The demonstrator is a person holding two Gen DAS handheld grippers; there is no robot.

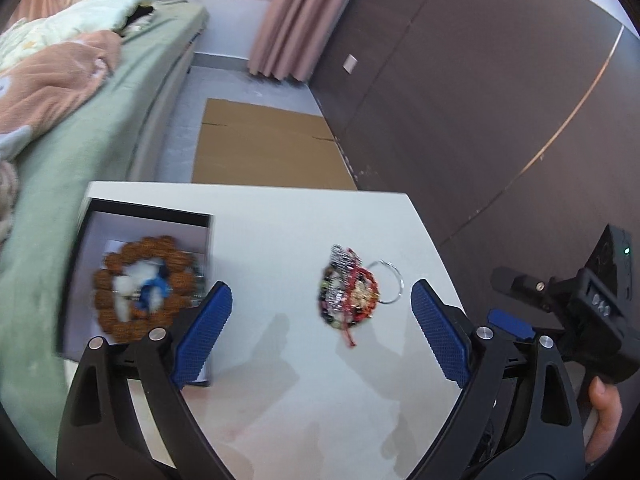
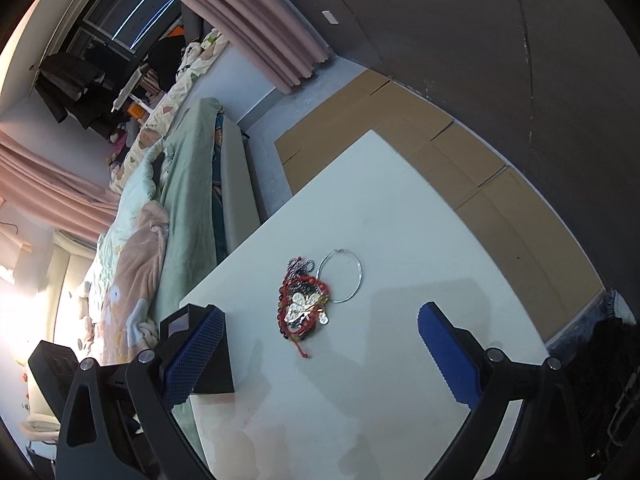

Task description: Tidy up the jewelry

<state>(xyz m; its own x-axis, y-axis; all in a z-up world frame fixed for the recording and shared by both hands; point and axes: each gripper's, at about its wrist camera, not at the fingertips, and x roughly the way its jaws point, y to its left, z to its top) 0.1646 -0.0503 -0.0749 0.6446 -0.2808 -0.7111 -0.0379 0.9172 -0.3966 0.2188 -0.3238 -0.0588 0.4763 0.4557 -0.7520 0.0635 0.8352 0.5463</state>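
Observation:
A tangled pile of jewelry (image 1: 349, 298) with red cord, dark beads and a thin silver hoop (image 1: 390, 282) lies on the white table (image 1: 280, 400). It also shows in the right wrist view (image 2: 302, 304). A black box (image 1: 86, 224) at the table's left holds a brown bead bracelet (image 1: 146, 286) with white and blue pieces inside it. My left gripper (image 1: 322, 334) is open, above the table, just short of the pile. My right gripper (image 2: 320, 350) is open, close in front of the pile. The box (image 2: 208, 376) sits by its left finger.
A bed with green sheet (image 1: 80, 140) and blankets runs along the table's left side. Flattened cardboard (image 1: 264, 148) lies on the floor beyond the table. A dark wall (image 1: 480, 80) and pink curtain (image 1: 288, 20) stand behind. The right gripper's body (image 1: 580, 312) shows at the right.

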